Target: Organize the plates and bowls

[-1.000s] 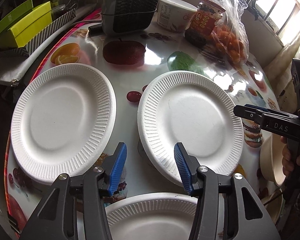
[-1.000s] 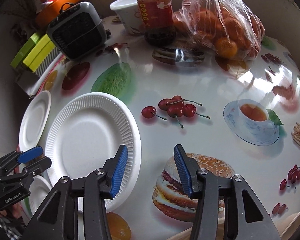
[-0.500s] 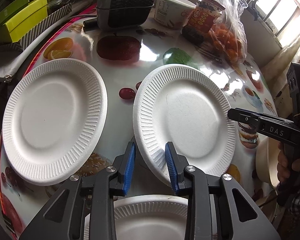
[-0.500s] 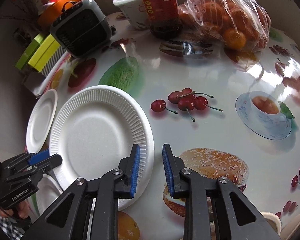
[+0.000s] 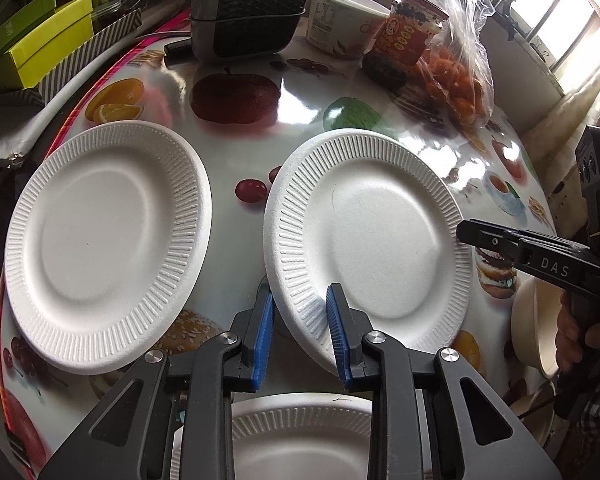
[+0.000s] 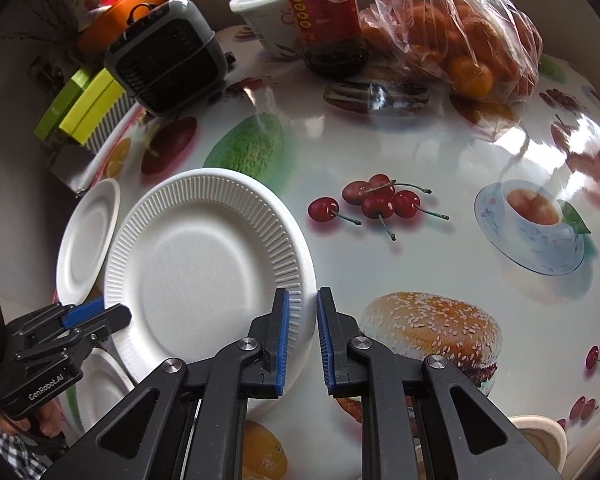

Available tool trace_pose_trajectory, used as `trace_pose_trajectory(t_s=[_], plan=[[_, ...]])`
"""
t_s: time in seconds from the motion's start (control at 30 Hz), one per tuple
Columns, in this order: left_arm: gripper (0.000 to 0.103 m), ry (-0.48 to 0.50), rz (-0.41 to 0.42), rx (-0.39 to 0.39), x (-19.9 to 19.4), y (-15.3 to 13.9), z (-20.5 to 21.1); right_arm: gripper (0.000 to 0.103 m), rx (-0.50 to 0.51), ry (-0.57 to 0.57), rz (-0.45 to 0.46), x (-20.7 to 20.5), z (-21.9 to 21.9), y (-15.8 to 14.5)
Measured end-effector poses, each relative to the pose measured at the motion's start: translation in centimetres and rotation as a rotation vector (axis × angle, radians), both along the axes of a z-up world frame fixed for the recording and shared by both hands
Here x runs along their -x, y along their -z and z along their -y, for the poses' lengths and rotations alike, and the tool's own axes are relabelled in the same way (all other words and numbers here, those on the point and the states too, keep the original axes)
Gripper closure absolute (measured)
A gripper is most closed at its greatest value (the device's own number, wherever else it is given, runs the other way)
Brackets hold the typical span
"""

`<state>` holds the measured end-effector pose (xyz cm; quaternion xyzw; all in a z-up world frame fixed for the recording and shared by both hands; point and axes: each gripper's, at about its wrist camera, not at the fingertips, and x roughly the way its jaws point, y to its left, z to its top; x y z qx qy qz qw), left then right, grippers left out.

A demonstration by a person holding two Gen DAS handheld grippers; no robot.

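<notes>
Paper plate (image 5: 374, 236) in the middle of the fruit-printed surface (image 5: 300, 92) is now pinched at opposite rims: left tongs (image 5: 300, 330) and right tongs (image 6: 302, 336), spread a second ago, have just closed onto it.

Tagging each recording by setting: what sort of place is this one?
Most likely a home dining or kitchen table. It has a glossy fruit-print tablecloth and holds a bag of oranges, a sauce jar, a small heater and white paper plates, beside a bright window.
</notes>
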<state>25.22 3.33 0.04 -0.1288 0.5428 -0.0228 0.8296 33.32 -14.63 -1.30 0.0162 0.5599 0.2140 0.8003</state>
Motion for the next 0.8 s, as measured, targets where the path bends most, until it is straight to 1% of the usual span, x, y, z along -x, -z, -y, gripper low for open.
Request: trace_pose_trajectory(t_s=[0.13,0.37,0.8], plan=[[0.075,0.000,0.001,0.004,0.0,-0.1,0.0,0.089,-0.008,0.008,-0.002,0.0,0.3,-0.1],[0.075,0.002,0.021,0.014,0.6,-0.8,-0.2,0.089,-0.017,0.016,0.021,0.8,0.6,-1.3],[0.075,-0.001,0.074,0.021,3.4,-3.2,-0.8,0.089,-0.032,0.004,0.060,3.9,0.4,-4.0]])
